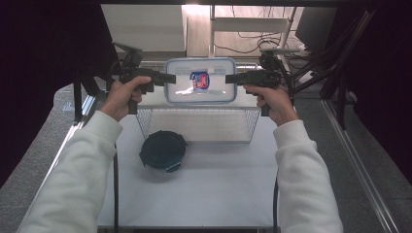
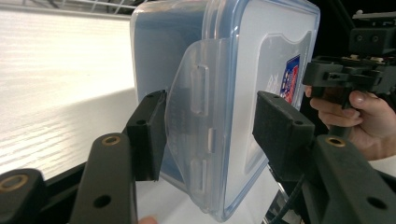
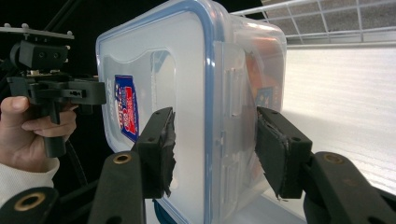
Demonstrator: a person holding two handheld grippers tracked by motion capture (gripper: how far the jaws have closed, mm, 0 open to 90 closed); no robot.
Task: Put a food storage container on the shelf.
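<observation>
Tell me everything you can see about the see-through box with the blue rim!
The box is a rectangular clear plastic container with a blue-edged lid, closed, and a red-and-blue sticker on top. Clear flaps hang at its short ends. It lies flat, lid up, above a wire basket. The left gripper and right gripper straddle its ends.

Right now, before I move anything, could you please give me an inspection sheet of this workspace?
Surface: white table, evenly lit.
Job's things: clear box with a blue-rimmed lid, held level above the wire basket.
Clutter: round dark container, lid on, on the table in front of the basket.
Grippers: left claw and right claw each appear to clamp one short end of the box.
Cables: one gripper cable runs beside the left sleeve; loose cables lie behind the table.
Surroundings: black curtains at the sides, grey floor.
</observation>
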